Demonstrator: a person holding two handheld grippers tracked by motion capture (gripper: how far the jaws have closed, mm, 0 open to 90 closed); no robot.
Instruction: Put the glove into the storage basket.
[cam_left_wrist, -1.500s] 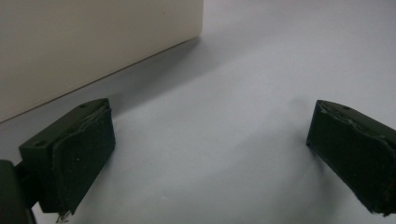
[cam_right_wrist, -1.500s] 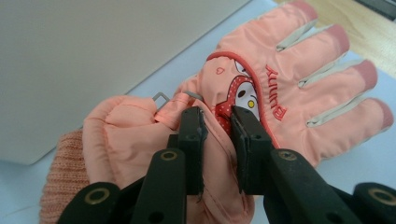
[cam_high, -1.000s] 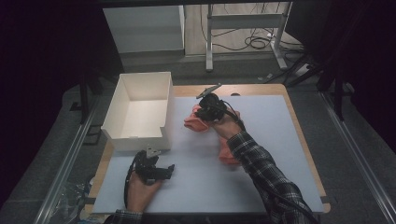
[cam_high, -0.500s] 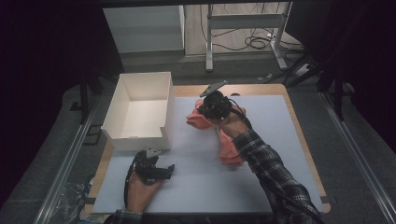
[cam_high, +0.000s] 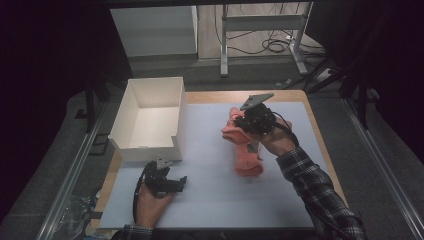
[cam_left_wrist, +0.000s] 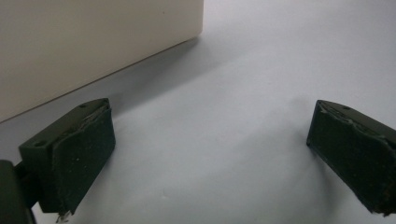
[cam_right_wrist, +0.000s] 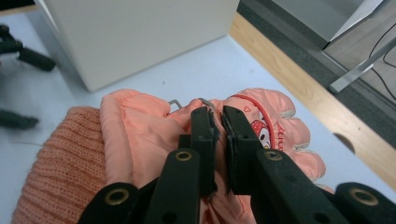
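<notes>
Beside the white box (cam_high: 150, 117), on its open right-hand side, the pink glove (cam_right_wrist: 154, 135) is lying on the pale surface (cam_high: 210, 200) with the right gripper (cam_right_wrist: 217, 123) pinching a fold of its padded fabric; the jaws are standing nearly together with cloth caught between them, close to a small metal clip at the cuff. In the right gripper view the ribbed knit cuff (cam_right_wrist: 56, 158) is showing at the near left, and the fingers of the glove, with a small printed figure on the back, are spreading away toward the wooden edge of the surface. From the high view the glove looks like it is resting rather than lifting, stretched from the right gripper (cam_high: 256, 120) down toward the person's side, near the box but not touching it. The box is sitting empty. Judging from that, the grasp is made but the carry is not yet done: the glove is probably heading into the box, and everything after the pinch is left. On the near side of the box, the left gripper (cam_high: 165, 182) is resting on the surface with its jaws spread wide and holding nothing, the box wall (cam_left_wrist: 93, 46) just beside it.
</notes>
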